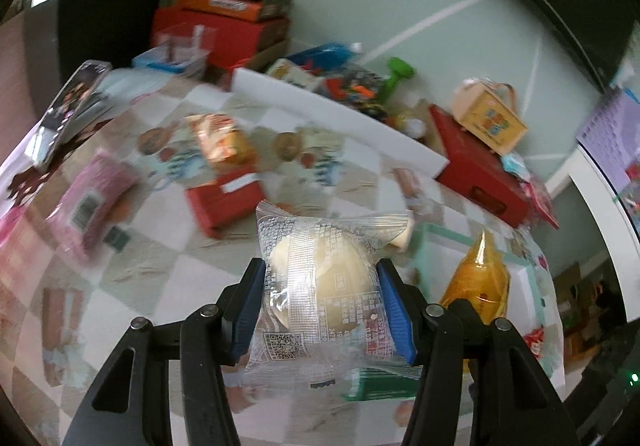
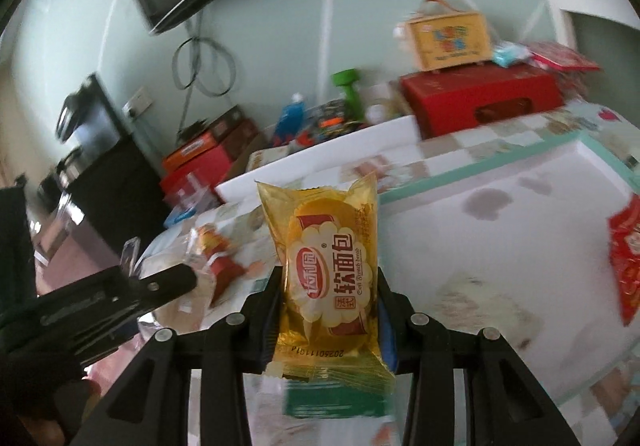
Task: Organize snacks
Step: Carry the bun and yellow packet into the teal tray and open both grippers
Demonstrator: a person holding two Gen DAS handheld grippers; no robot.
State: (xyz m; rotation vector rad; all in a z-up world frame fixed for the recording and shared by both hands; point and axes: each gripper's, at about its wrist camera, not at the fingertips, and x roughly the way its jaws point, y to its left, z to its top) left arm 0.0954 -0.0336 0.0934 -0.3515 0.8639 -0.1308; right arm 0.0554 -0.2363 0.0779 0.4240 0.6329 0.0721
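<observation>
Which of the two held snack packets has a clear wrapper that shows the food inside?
The clear plastic bun packet in the left claw: a pale round bun shows through it. The yellow soft-bread packet in the right claw is tinted and printed.

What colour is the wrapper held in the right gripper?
Translucent yellow-gold wrapper, red-and-white label; best in the right wrist view.

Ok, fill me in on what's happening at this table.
A person is sorting snacks with two handheld claws. The left claw grips a clear-wrapped pale round bun; the right claw grips a yellow-wrapped soft bread packet. Both are lifted above the checkered tablecloth, near a white teal-rimmed tray.
</observation>
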